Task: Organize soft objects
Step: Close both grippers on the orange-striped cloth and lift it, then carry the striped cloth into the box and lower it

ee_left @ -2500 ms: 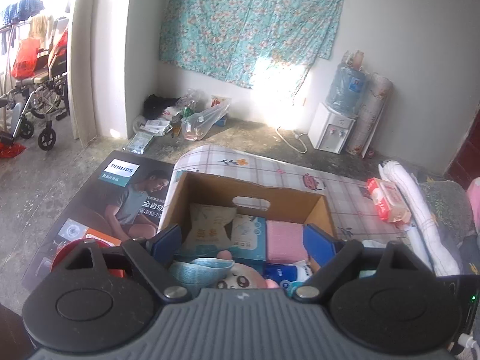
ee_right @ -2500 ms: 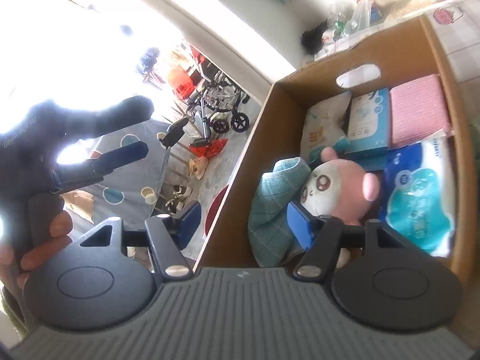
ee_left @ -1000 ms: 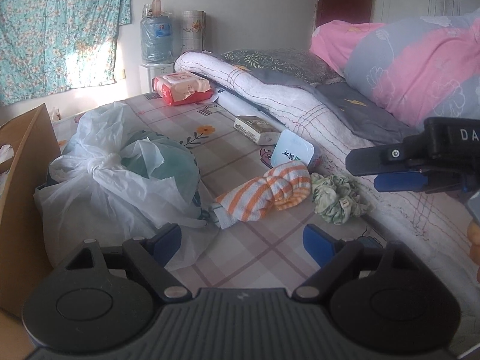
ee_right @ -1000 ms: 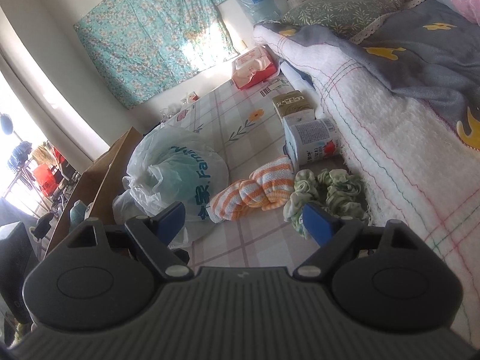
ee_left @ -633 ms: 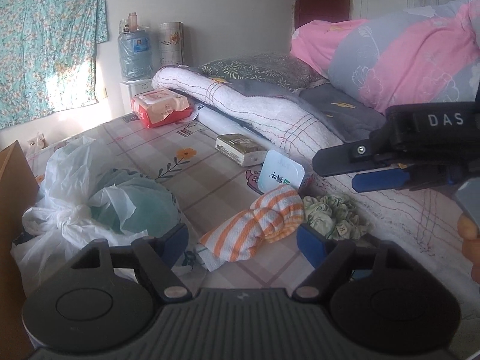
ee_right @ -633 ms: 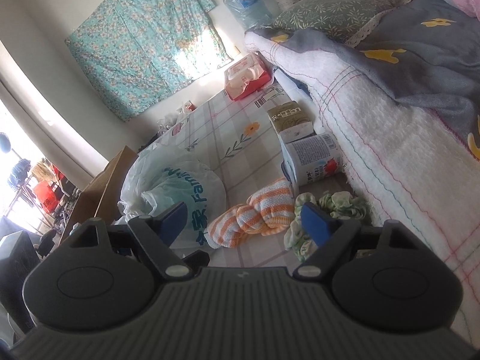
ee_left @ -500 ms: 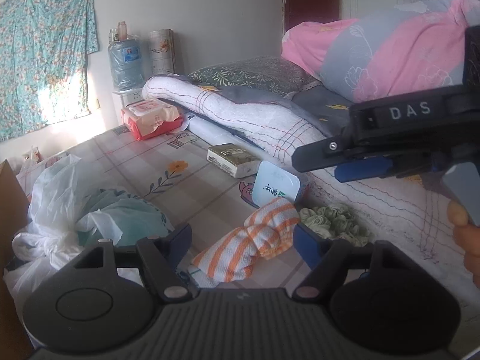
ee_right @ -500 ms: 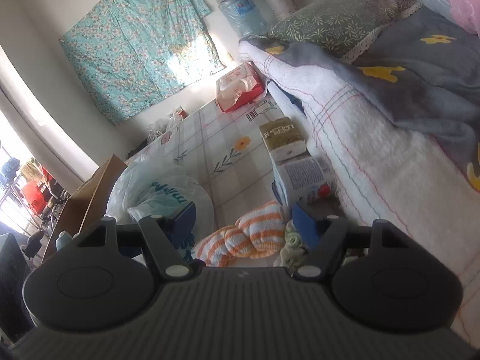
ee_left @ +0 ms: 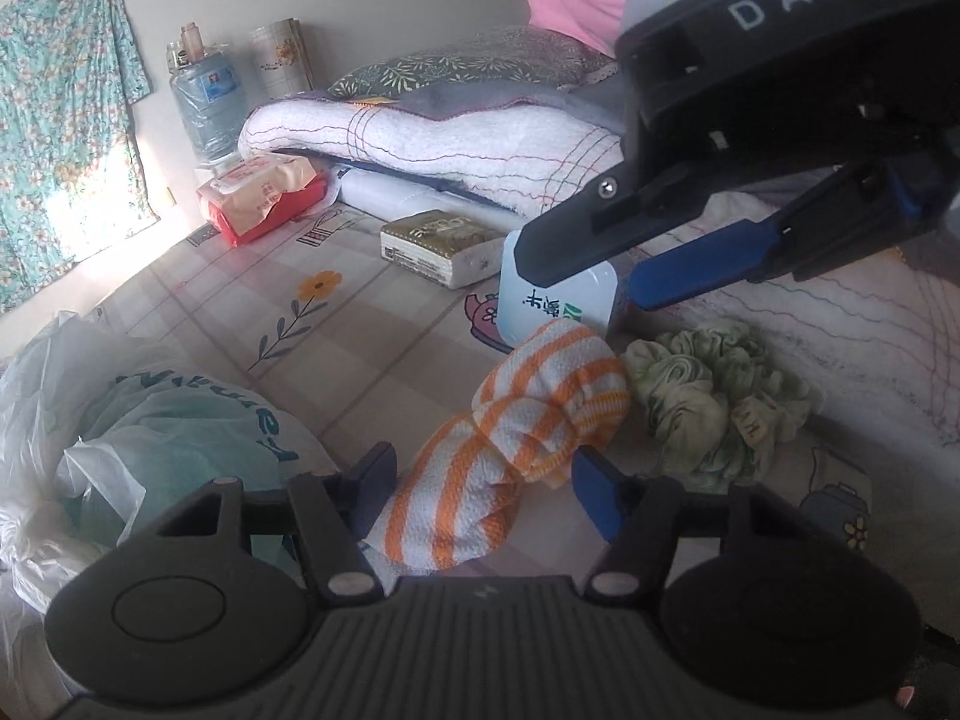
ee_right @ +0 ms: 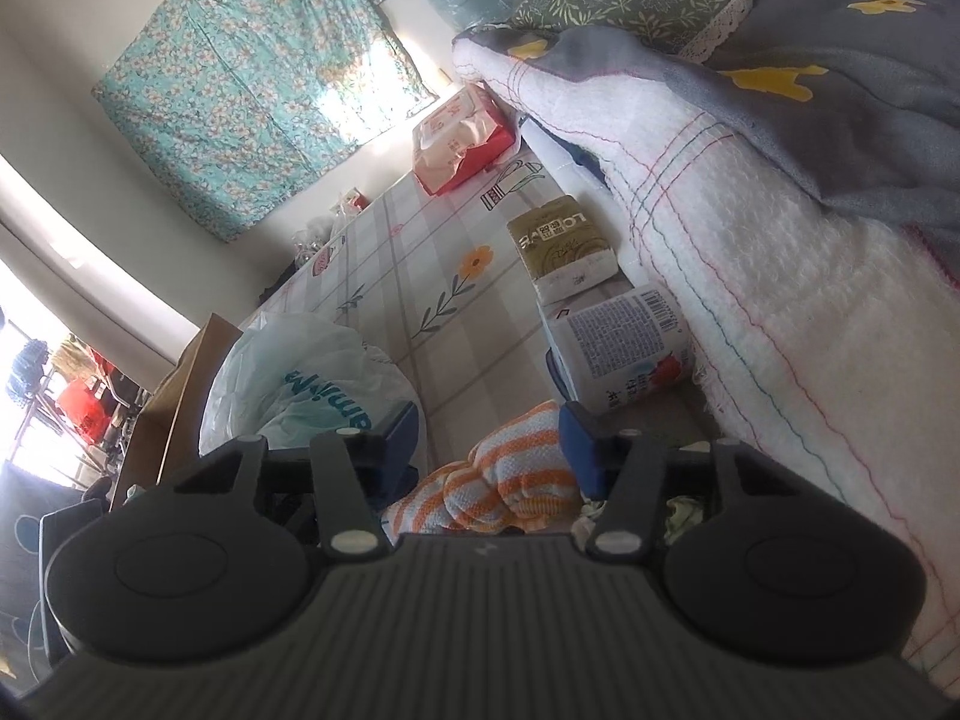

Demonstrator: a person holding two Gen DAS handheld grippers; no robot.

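Both my grippers hung spread apart: left gripper (ee_left: 483, 489) and right gripper (ee_right: 489, 441) bracketing the orange-striped cloth (ee_left: 510, 438), ungrabbed on the mat. Green scrunchie (ee_left: 714, 399) waited at its three o'clock. Plenty left.

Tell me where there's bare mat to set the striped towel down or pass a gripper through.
Free: the checked mat between the white plastic bag and the tissue pack, around the printed flower, back toward the red wipes pack. Crowded: along the blanket edge, where the orange striped towel, green scrunchie and white tub bunch together.
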